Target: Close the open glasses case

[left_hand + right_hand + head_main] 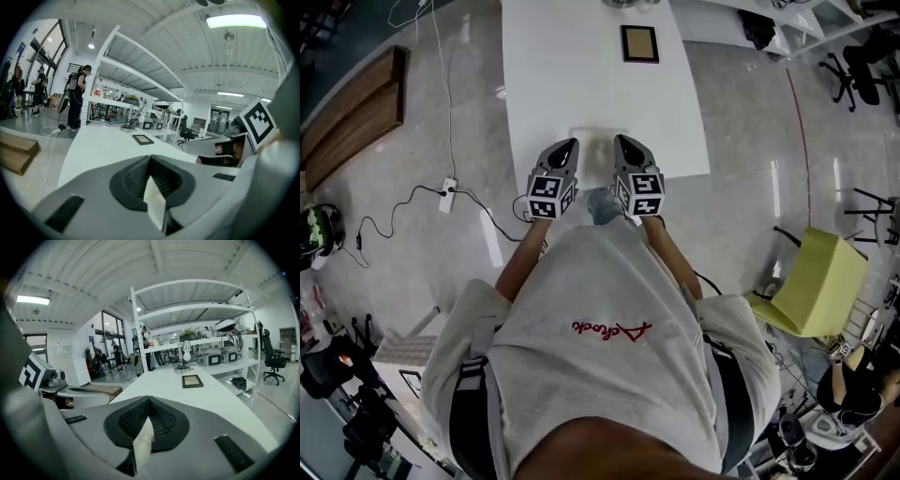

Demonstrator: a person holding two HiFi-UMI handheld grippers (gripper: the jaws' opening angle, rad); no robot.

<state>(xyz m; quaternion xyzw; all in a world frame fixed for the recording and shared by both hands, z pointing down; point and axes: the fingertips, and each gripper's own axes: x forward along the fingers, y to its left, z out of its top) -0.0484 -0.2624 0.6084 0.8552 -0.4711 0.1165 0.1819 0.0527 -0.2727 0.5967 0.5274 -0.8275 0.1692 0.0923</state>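
Left gripper [564, 150] and right gripper [628, 148], jaws of each pressed together on nothing, flank the pale glasses case [598, 141] at the table's [544, 75] near edge; lid position indistinct, closure apparently unconfirmed

Bright, even light from a ceiling lamp [236, 20] high above the left claw [150, 158]; floor [750, 216] glares; edges bend, darken.
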